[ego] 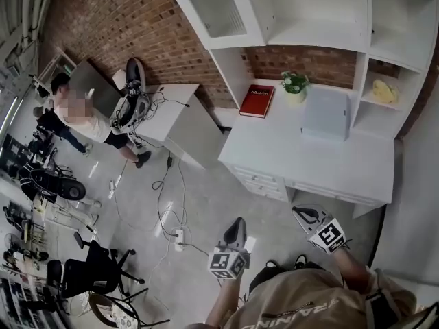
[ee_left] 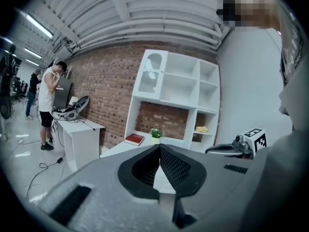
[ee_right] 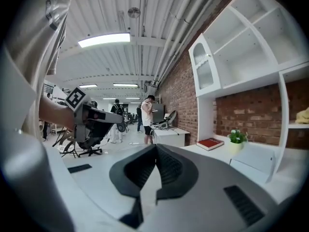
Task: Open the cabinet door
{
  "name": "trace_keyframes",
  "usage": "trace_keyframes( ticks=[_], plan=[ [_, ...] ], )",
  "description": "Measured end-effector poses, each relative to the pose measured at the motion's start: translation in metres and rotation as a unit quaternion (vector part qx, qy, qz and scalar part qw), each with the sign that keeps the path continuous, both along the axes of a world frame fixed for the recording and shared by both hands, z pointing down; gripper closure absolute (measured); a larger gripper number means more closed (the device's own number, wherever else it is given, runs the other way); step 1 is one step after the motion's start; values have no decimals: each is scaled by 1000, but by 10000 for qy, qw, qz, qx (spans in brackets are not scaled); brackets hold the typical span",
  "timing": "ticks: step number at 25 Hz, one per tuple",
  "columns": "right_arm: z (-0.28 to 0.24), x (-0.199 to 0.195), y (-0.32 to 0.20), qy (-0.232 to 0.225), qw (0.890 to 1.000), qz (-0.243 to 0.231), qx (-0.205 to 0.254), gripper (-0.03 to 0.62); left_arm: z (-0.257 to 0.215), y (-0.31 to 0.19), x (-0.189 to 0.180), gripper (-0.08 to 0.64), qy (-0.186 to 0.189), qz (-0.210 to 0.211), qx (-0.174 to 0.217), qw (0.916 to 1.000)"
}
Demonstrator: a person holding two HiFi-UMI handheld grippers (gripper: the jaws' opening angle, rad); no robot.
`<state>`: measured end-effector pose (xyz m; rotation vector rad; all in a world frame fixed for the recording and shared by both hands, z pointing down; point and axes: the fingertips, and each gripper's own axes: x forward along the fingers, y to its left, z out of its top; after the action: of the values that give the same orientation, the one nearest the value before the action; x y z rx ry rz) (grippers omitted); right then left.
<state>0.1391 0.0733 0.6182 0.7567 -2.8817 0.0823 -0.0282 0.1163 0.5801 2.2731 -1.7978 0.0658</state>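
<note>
Trouble, as I judge it, would come from the long reach: the white arch-topped, glass-paned cabinet door [ego: 218,9] hangs high at the left end of the white shelf unit [ego: 310,12], well apart from both grippers and beyond the white tabletop [ego: 322,163], so a low approach could knock the small green potted plant [ego: 295,86] or the red hardback book [ego: 256,101]. Both the left gripper [ego: 236,223] and the right gripper [ego: 300,212] have jaws pressed together on nothing, and arriving like that would only bump the door, whose knob I can't make out.

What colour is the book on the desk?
Red. The book shows best in the head view, lying flat beside the potted plant.
</note>
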Motion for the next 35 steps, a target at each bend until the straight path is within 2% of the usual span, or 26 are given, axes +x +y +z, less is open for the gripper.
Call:
trace_keyframes(
  ticks=[3, 6, 10, 18, 26, 32, 35],
  plan=[
    [2, 2, -29, -80, 9998, 201, -56, 580, 7, -14, -6, 552, -107, -1, -18, 9999],
    [3, -1, -46, -26, 9995, 292, -87, 580, 18, -27, -18, 552, -14, 60, -128, 9999],
    [-10, 0, -82, 125, 9964, 826, 151, 580, 16, -60, -40, 551, 57, 299, -24, 9995],
    [-41, -41, -104, 226, 9925, 1176, 261, 580, -10, -119, -77, 552, 233, 788, 316, 9961],
    [-34, -70, -125, 242, 9866, 1598, 221, 580, 7, -157, -100, 552, 351, 1241, 206, 9914],
    [-37, -87, -143, 324, 9862, 1616, 186, 580, 13, -176, -120, 552, 342, 1366, 121, 9900],
    [-36, -91, -162, 410, 9871, 1534, 204, 580, 15, -195, -117, 552, 392, 1378, 84, 9896]
  ],
)
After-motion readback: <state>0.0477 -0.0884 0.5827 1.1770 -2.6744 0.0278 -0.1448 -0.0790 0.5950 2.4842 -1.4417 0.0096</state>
